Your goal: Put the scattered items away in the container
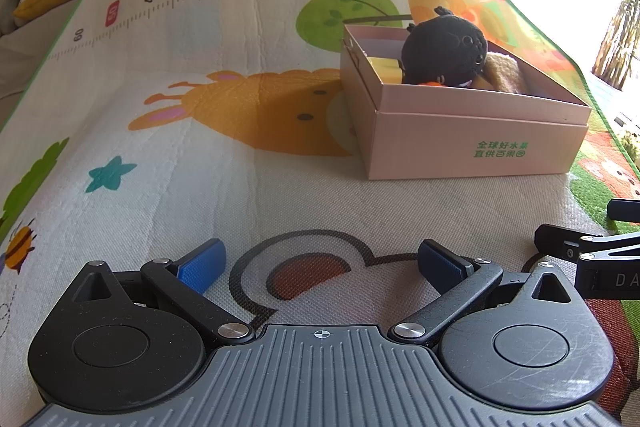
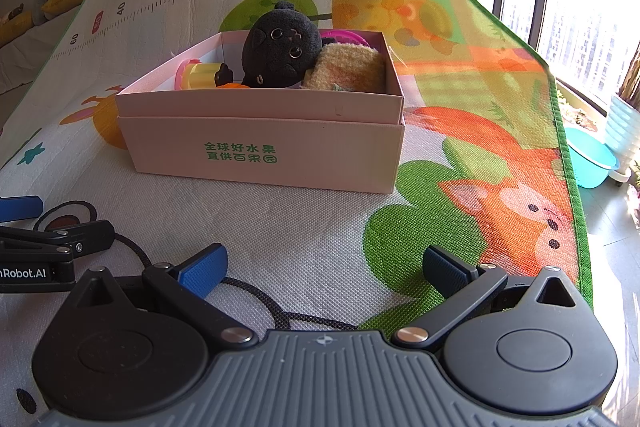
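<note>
- left gripper (image 1: 320,267): jaws spread wide, holding nothing; hovers low over the play mat (image 1: 200,115)
- right gripper (image 2: 322,269): same, wide apart and empty
- pink box (image 2: 260,147) sits ahead on the mat, ahead-right of left, nearly dead ahead of right (right looks nearer)
- black plush (image 2: 286,53), tan plush (image 2: 346,67), yellow toy (image 2: 202,73) already inside; no loose items visible on the mat

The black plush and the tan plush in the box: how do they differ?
The black plush is round, dark, with a face showing; the tan plush is flatter, with no face visible. The black one rises above the box rim; the tan one lies lower. Both are inside, touching.
</note>
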